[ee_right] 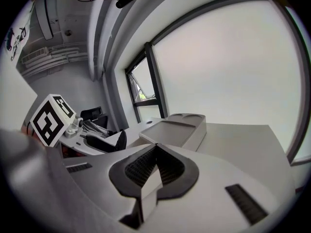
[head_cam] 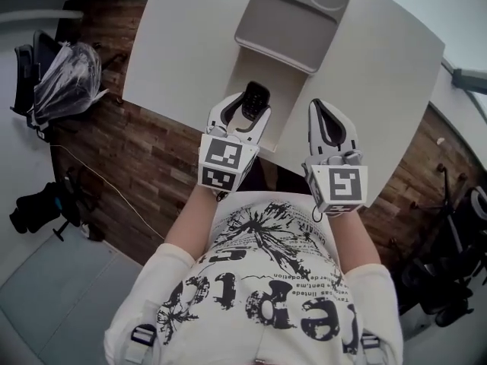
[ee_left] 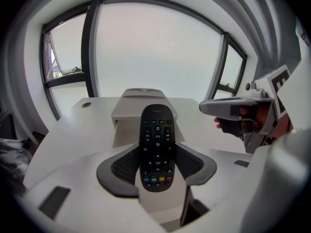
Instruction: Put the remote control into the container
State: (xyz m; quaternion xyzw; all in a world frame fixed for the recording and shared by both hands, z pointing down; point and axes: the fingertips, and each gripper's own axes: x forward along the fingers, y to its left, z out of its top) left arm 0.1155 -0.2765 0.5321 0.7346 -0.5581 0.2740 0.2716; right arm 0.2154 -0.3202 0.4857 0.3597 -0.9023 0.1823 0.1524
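Note:
A black remote control (head_cam: 256, 97) with coloured buttons stands upright between the jaws of my left gripper (head_cam: 245, 112), which is shut on it above the near edge of the white table (head_cam: 183, 44). In the left gripper view the remote control (ee_left: 156, 130) fills the middle, clamped by the dark pads (ee_left: 124, 168). Straight beyond it lies the grey container (ee_left: 140, 103). That container (head_cam: 283, 23), a shallow tray with two round wells at its far end, sits further back on the table. My right gripper (head_cam: 326, 116) hovers beside the left one, jaws shut and empty (ee_right: 155, 154).
The table has a notch in its near edge under the grippers. A plastic-wrapped bundle (head_cam: 65, 71) and dark bags lie on the wooden floor at the left. Chair bases (head_cam: 456, 265) stand at the right. Windows lie behind the table.

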